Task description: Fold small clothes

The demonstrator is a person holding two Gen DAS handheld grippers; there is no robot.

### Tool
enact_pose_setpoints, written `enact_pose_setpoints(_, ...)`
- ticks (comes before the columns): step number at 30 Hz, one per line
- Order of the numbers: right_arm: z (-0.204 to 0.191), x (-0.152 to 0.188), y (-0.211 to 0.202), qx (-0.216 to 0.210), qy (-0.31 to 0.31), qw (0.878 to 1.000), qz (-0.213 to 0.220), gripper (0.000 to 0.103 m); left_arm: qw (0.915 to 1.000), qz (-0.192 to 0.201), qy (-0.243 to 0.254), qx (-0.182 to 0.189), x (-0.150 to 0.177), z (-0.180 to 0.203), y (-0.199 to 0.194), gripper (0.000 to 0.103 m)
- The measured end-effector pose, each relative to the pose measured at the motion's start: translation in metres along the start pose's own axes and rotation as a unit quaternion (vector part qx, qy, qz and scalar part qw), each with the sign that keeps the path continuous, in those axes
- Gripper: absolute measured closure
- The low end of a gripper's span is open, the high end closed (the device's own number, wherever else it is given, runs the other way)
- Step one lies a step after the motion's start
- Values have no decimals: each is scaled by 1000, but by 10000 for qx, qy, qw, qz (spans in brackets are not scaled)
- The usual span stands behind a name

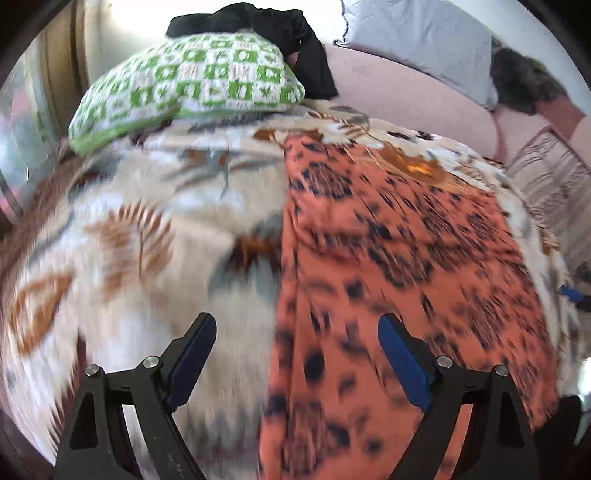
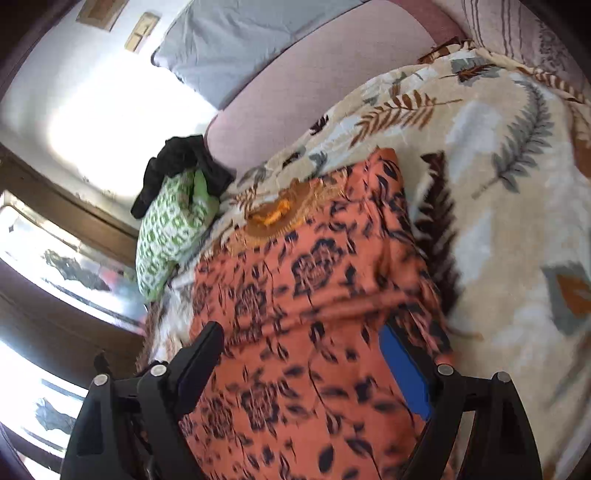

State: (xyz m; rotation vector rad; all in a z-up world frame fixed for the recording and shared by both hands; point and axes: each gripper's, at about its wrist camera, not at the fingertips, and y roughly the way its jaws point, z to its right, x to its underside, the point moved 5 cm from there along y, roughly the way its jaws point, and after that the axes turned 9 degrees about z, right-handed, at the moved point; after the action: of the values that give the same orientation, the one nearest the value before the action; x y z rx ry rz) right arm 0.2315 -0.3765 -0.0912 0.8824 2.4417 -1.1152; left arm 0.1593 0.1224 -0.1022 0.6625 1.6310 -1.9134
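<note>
An orange garment with a dark floral print [image 1: 406,236] lies flat on a cream leaf-patterned blanket [image 1: 147,229]; its gold embroidered neckline [image 1: 417,166] points away. My left gripper [image 1: 297,332] hangs open above the garment's left edge, its jaws wide apart with nothing between the blue pads. In the right wrist view the same garment [image 2: 295,288] fills the middle, on the blanket [image 2: 498,206]. My right gripper [image 2: 303,350] stands open over the cloth, and its pads press on nothing.
A green-and-white patterned folded cloth [image 1: 192,85] with a black garment [image 1: 280,29] on top sits at the blanket's far left. A pink sofa back [image 1: 399,88] and a grey cushion [image 1: 417,40] lie behind. A window [image 2: 55,266] is at the left.
</note>
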Motion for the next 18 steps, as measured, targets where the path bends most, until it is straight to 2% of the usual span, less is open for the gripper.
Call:
enact_pose_setpoints(3,37,58,-51,372,-88,9985,-383,15,9987,-101,-364,338,50,-7,-36,13)
enact_pose_setpoints(5,58,96,-71,407,38,9967,-696,15,9974,-238,-464,497,80,-9,-48,13)
enact_pose_setpoints(8,74,139,-84,323,220,9946,-963,15,9960,-452,-650,406,112,-11,-54,13)
enact_pose_setpoints(10,71,151,-86,188,203,9950,-957,15,9930,-541,-937,473,123,-14,-52,13)
enact_pose_setpoints(14,74,160,-79,195,268,9953,-905,15,9879,-655,-1318,480,133,-20,-46,13)
enact_pose_setpoints(18,72,165,-67,378,174,9936,-1050,16,9833,-576,-1601,653,130,-18,-51,15)
